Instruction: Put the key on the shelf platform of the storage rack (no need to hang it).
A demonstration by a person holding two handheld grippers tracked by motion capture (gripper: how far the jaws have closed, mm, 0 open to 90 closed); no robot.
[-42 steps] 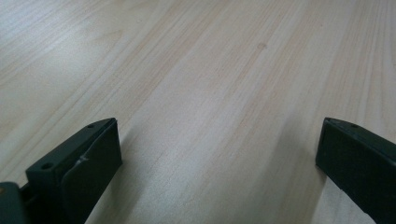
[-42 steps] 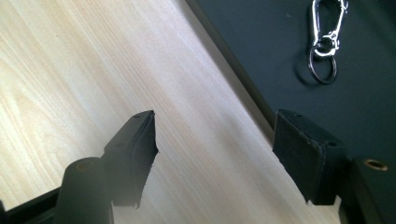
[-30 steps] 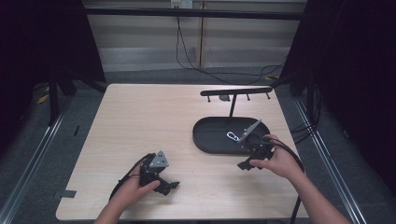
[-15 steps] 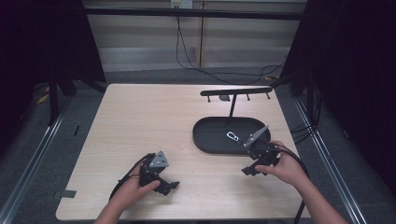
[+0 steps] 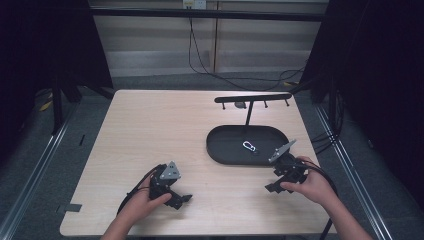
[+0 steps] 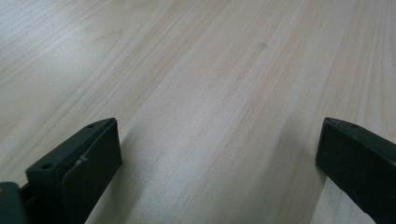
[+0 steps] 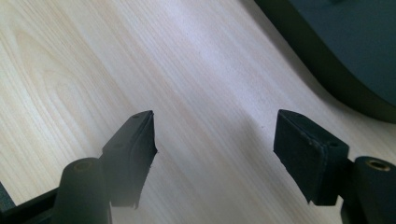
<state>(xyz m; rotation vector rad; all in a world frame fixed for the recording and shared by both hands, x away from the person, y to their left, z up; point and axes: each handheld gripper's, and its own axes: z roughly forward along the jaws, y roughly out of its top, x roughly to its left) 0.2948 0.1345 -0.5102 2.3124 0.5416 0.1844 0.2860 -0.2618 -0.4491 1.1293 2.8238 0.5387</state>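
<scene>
right gripper (image 5: 274, 187): jaws spread wide with nothing between them, you can see bare wood in the gap in the right gripper view (image 7: 212, 140). It's parked low over the surface (image 5: 150, 130) near the front right corner, just outside the front rim of the tray. My guess is it sits there so the hand can swing into the tray without a long reach.

left gripper (image 5: 182, 199): also wide open and empty, just wood grain between the jaws in the left gripper view (image 6: 217, 154). It rests near the front edge, left of the middle, well apart from everything else. Looks like it's just waiting out of the way.

clip (image 5: 249, 146): small shiny metal thing, looks like a carabiner or key clip, hard to tell more at this size. It lies flat inside the tray, near its middle, close to the foot of the rack's post. Neither gripper touches it.

tray (image 5: 220, 150): black oval dish on the right half of the surface, and the clip's lying in it.

rack (image 5: 252, 98): black T-shaped stand rising from the back of the tray, bar with small pegs across the top. Probably where the clip is meant to hang, but that's my guess.
</scene>
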